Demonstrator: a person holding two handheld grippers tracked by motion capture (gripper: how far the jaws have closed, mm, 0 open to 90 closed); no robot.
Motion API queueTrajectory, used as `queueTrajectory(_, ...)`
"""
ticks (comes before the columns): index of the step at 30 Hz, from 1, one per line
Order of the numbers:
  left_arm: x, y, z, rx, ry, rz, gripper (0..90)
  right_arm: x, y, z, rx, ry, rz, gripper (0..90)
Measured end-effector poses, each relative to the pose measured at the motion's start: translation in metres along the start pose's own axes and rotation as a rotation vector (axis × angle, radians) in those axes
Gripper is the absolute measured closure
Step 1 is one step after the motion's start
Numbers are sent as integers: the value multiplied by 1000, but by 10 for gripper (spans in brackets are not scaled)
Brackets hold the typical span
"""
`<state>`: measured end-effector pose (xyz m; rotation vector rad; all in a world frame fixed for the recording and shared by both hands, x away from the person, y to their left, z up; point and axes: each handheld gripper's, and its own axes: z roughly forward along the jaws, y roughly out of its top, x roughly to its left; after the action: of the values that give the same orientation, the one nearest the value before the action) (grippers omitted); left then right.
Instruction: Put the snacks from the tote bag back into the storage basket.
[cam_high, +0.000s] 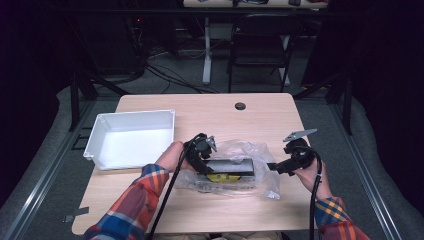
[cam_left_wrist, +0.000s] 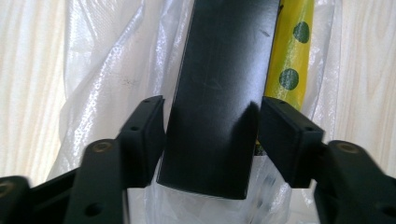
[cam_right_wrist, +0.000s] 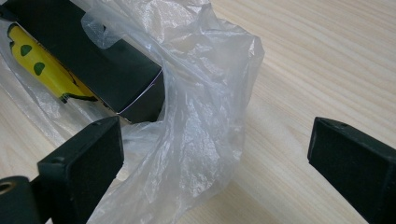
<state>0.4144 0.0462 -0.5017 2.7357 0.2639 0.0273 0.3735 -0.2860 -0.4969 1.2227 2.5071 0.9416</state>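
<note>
A long black box (cam_high: 230, 166) lies in a crumpled clear plastic bag (cam_high: 250, 150) at the middle of the wooden table, with a yellow green-spotted item (cam_high: 222, 176) beside it. My left gripper (cam_high: 202, 160) is at the box's left end. In the left gripper view both pads sit against the sides of the black box (cam_left_wrist: 219, 93), and the yellow item (cam_left_wrist: 292, 56) is just past the right pad. My right gripper (cam_high: 272, 166) is at the bag's right end. Its jaws stand wide open (cam_right_wrist: 215, 154) around loose plastic bag (cam_right_wrist: 201, 116), short of the box end (cam_right_wrist: 107, 70).
A white rectangular tray (cam_high: 100, 145) stands at the table's left, close to the left hand. A round dark grommet (cam_high: 240, 106) sits near the far edge. Beyond the table are a folding chair (cam_high: 260, 45) and cables on the floor.
</note>
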Motion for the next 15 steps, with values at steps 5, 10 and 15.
queueTrajectory(5,3,0,5,23,-15,11,387,0,0,0,-1,-3,0,31)
queueTrajectory(10,1,4,8,58,-2,35,378,0,0,1,1,-2,4,32)
queueTrajectory(15,-1,9,15,103,9,59,378,1,0,2,6,4,5,32)
